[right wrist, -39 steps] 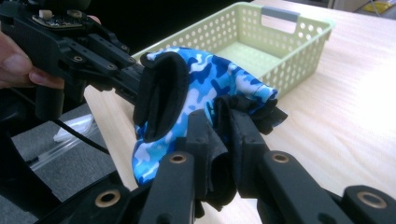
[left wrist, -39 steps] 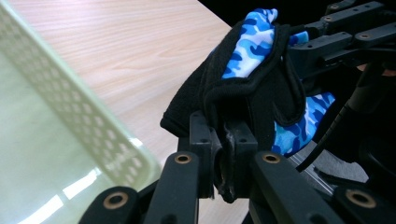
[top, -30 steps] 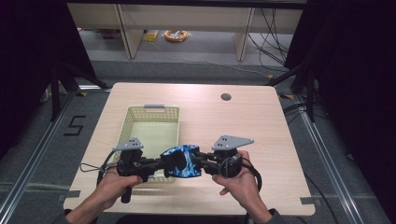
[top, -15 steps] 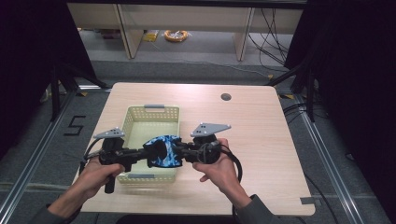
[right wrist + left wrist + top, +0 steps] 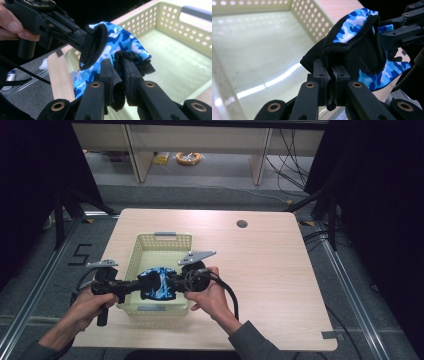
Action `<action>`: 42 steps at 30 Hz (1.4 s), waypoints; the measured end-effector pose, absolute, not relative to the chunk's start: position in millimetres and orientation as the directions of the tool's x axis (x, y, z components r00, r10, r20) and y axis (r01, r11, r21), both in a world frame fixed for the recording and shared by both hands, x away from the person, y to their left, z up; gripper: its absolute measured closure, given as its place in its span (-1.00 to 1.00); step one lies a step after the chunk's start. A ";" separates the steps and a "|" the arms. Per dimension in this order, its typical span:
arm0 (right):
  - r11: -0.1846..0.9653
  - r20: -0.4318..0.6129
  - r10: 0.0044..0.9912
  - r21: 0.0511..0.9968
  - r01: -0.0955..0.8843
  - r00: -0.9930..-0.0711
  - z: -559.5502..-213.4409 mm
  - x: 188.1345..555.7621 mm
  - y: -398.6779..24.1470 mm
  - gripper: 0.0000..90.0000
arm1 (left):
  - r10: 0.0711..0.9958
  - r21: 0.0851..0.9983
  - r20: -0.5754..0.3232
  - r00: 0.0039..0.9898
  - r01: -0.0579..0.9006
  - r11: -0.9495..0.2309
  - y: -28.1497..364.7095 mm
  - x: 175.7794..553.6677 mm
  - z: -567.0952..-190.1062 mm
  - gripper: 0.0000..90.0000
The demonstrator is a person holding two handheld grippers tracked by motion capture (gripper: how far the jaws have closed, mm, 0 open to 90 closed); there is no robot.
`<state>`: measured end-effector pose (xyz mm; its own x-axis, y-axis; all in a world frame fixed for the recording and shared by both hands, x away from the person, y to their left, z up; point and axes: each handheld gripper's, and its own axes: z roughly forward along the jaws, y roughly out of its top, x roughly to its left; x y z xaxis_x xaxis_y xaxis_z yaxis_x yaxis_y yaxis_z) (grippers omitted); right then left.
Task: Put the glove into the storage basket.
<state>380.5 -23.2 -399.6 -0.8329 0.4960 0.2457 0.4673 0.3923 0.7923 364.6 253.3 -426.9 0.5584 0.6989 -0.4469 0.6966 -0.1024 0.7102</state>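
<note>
my left gripper (image 5: 131, 286) clamped on the glove's (image 5: 157, 284) black cuff | glove stretched level between both hands, just above the basket's (image 5: 162, 241) near end | my right gripper (image 5: 175, 281) clamped on its opposite edge, equally near

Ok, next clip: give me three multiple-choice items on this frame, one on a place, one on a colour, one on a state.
1. Where is the glove?
A. flat on the table
B. held above the basket
C. on the floor

2. What pattern does the glove carry?
A. blue camouflage with black trim
B. plain red
C. yellow stripes

3. How do the left gripper and the right gripper stand?
A. both open
B. one open
C. both shut on the glove

Key: 1 B, it hangs between the grippers over the basket's near end; 2 A, both gripper views show it; 3 C, black fabric is pinched between each pair of jaws.
</note>
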 end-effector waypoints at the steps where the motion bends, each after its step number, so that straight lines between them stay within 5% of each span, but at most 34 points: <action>1: 0.395 0.243 0.495 0.792 0.465 -0.834 -402.2 381.9 -21.4 0.78 | 0.706 0.704 -0.448 0.549 0.704 -0.100 255.1 365.0 -429.8 0.85; 10: 0.444 0.254 0.524 0.734 0.515 -0.813 -430.4 395.6 -5.7 0.78 | 0.725 0.671 -0.453 0.519 0.734 -0.106 261.6 372.3 -449.1 0.85; 34: 0.634 0.096 0.508 0.632 0.447 -0.856 -453.7 396.7 18.3 0.75 | 0.756 0.634 -0.385 0.529 0.747 -0.199 258.0 375.6 -458.8 0.81; 42: 0.670 0.069 0.514 0.591 0.450 -0.855 -451.9 394.3 19.3 0.67 | 0.778 0.619 -0.326 0.538 0.743 -0.254 256.0 373.0 -449.2 0.42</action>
